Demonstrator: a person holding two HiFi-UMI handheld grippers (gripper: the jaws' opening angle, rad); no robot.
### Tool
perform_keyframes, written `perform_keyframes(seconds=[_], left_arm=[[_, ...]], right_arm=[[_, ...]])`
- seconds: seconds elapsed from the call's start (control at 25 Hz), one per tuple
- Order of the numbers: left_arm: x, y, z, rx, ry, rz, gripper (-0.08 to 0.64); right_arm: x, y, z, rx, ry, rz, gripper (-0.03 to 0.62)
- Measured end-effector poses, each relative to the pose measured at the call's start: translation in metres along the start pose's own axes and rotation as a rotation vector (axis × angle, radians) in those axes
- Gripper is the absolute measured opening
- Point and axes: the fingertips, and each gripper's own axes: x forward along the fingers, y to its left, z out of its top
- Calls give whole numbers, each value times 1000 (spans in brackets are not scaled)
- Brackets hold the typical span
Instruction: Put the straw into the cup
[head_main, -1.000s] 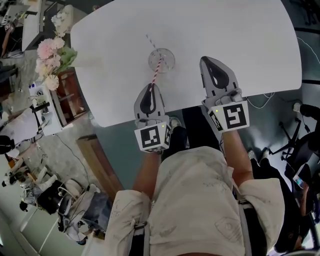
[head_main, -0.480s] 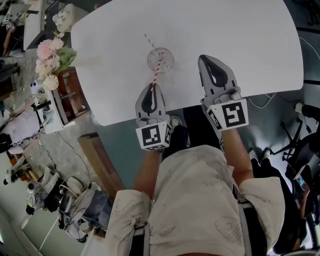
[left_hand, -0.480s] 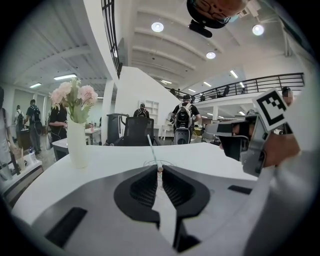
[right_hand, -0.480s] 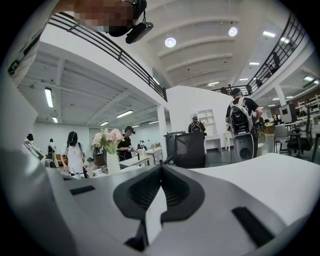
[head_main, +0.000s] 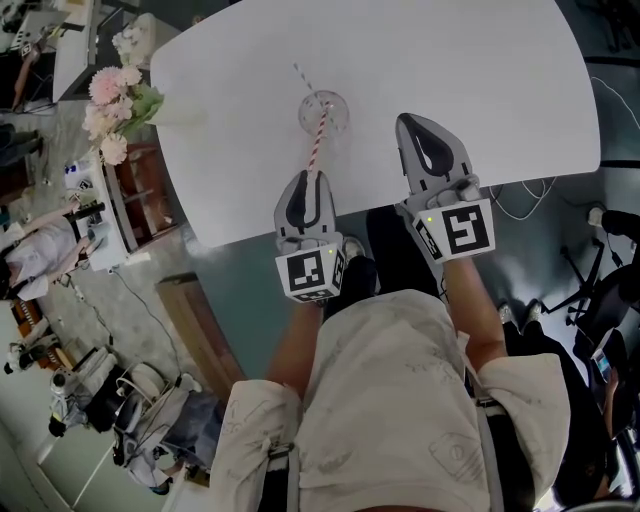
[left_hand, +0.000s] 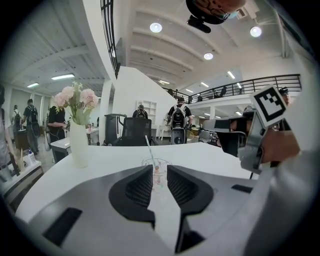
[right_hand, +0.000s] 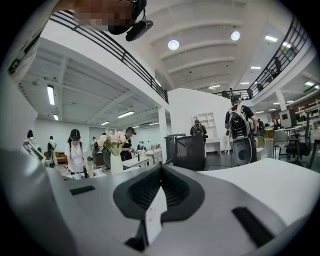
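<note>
A clear glass cup (head_main: 323, 112) stands on the white table (head_main: 480, 80), and a red-and-white striped straw (head_main: 316, 135) leans in it with its top poking out to the far left. My left gripper (head_main: 309, 176) sits just short of the cup's near side, jaws a little apart and empty. In the left gripper view the cup (left_hand: 156, 163) and straw (left_hand: 148, 147) show through the gap of the left gripper (left_hand: 160, 170). My right gripper (head_main: 408, 122) rests to the right of the cup, apart from it, and the right gripper (right_hand: 161, 167) has its jaws together.
A vase of pink flowers (head_main: 120, 100) stands at the table's left edge, also seen as the vase (left_hand: 78, 142). The table's near edge runs under both grippers. A black chair (left_hand: 135, 132) stands beyond the far side, with people walking behind.
The left gripper has drawn back slightly from the cup. The straw stays in the cup and the right gripper holds its place.
</note>
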Motion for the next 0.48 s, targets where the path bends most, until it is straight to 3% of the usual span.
perform_keyframes(seconds=[0.48], left_arm=[[-75,-4,9,6,-78,-25,87]], right_arm=[[-64,52,28,-68,-34,-29,0]])
